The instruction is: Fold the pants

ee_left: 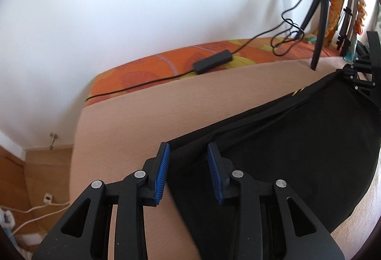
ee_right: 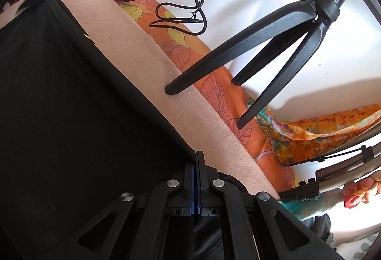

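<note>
We lay the black fabric pants flat on the pale peach felt mat, the right gripper pinching one corner of the cloth between pressed-together blue pads while the left gripper stands spread over the opposite edge, gripping nothing. The fold lands best, we judge, if the right lets go only once the edges align.

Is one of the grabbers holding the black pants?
Yes: the right gripper is pinching the black pants at an edge corner. The left gripper is open, holding nothing.
</note>
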### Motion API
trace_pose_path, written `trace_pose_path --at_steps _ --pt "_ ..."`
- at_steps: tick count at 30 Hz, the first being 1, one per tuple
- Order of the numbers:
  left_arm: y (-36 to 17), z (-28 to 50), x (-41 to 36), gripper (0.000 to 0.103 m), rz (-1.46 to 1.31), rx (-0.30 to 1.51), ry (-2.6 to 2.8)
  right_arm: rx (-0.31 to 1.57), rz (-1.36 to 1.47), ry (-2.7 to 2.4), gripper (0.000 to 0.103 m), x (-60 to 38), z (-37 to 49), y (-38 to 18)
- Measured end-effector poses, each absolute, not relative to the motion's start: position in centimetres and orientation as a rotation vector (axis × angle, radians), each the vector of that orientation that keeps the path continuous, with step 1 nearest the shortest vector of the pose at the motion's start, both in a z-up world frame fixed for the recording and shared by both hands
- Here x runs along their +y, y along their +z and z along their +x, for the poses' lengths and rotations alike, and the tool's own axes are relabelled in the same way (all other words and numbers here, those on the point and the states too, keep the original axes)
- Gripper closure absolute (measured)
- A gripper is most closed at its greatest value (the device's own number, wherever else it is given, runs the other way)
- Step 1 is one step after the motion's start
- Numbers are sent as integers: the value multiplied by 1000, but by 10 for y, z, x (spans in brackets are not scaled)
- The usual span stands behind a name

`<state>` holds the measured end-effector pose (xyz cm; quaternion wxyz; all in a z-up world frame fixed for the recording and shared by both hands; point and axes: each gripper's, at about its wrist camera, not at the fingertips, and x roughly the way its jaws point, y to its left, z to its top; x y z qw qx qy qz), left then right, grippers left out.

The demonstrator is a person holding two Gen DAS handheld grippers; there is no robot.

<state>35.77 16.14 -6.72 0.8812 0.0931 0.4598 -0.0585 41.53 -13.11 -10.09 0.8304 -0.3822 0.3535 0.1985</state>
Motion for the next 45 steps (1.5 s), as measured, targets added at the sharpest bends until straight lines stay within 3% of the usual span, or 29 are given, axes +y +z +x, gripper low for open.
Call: trace_pose_path --at_steps 6,8,9,10,14,18,29,36,39,43,44,45 --pt "-58 334 186 71 173 937 -62 761 -787 400 103 -125 430 -93" --pt "-54 324 189 71 158 927 -70 746 -772 380 83 -126 431 -87" --pt "-52 317 189 71 153 921 -72 738 -762 371 63 -128 430 -82" --pt "-50 311 188 71 147 912 -74 726 -746 363 51 -131 428 -77" --pt "-40 276 173 71 101 867 -148 707 -600 352 43 -168 410 -50" --pt "-36 241 135 71 65 855 -302 734 -323 384 25 -229 372 -35" --pt "-66 220 34 71 100 950 -554 937 129 423 25 -341 310 -84" --pt "-78 217 15 71 106 980 -564 913 133 465 26 -330 306 -86" --pt "-83 217 8 71 119 989 -565 927 147 506 46 -323 312 -89" --pt "-88 222 6 71 111 992 -562 953 125 497 48 -315 319 -97" --pt "-90 225 6 71 100 992 -561 963 140 518 55 -314 320 -100" --pt "-92 228 5 71 91 995 -559 972 151 526 71 -313 322 -101"
